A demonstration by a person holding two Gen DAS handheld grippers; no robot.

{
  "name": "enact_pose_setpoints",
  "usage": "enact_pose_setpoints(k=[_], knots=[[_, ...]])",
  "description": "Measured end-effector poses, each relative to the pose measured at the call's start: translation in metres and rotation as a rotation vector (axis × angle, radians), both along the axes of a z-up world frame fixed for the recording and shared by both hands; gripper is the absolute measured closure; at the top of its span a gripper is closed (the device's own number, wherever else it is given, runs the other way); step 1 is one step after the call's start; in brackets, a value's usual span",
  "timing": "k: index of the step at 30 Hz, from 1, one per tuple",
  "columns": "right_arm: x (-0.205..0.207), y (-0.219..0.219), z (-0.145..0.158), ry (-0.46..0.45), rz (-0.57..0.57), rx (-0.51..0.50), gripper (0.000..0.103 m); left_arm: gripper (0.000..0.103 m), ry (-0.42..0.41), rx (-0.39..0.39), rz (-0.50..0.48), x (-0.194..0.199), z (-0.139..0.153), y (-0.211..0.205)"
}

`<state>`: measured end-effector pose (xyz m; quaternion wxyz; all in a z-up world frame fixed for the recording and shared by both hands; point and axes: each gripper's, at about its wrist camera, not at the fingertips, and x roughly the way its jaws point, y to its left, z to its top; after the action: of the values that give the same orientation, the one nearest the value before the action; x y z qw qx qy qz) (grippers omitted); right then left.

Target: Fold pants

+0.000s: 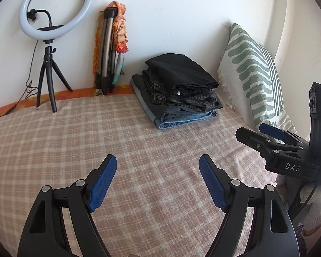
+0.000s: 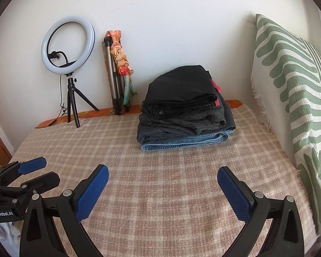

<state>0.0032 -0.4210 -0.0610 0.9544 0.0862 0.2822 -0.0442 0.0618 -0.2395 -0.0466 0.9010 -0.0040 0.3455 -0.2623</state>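
Observation:
A stack of folded pants [image 1: 177,90] [image 2: 182,109] lies at the far side of the bed, near the wall: black pants on top, a grey checked pair below, dark and blue denim at the bottom. My left gripper [image 1: 158,160] hovers open over the checked bedspread [image 1: 75,139], well short of the stack, nothing between its blue pads. My right gripper [image 2: 162,171] is open wide too, empty, with the stack straight ahead of it. Each gripper shows in the other's view: the right gripper [image 1: 261,133] at the right edge, the left gripper [image 2: 45,171] at the lower left.
A green-and-white patterned pillow [image 1: 252,72] [image 2: 293,94] leans against the wall on the right. A ring light on a small tripod [image 1: 51,42] [image 2: 68,64] stands at the bed's far left, beside a folded tripod with an orange cloth [image 1: 111,49] [image 2: 117,72]. A gloved hand [image 1: 312,205] holds the right gripper.

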Motion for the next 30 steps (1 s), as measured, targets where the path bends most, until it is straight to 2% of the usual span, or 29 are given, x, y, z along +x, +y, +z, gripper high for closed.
enact_pose_setpoints(k=[10,15,21,30], knots=[[-0.023,0.012,0.002,-0.043,-0.044,-0.013,0.000,0.023,-0.022,0.016,0.023,-0.018,-0.001,0.013],[-0.025,0.020,0.006,-0.060,-0.046,-0.045,0.000,0.023,-0.028,0.022,0.038,-0.023,0.001,0.015],[-0.025,0.024,0.008,-0.070,-0.047,-0.040,0.000,0.023,-0.054,0.055,0.059,-0.027,0.002,0.015],[-0.027,0.025,0.007,-0.070,-0.056,-0.051,0.000,0.023,-0.069,0.066,0.077,-0.028,0.003,0.016]])
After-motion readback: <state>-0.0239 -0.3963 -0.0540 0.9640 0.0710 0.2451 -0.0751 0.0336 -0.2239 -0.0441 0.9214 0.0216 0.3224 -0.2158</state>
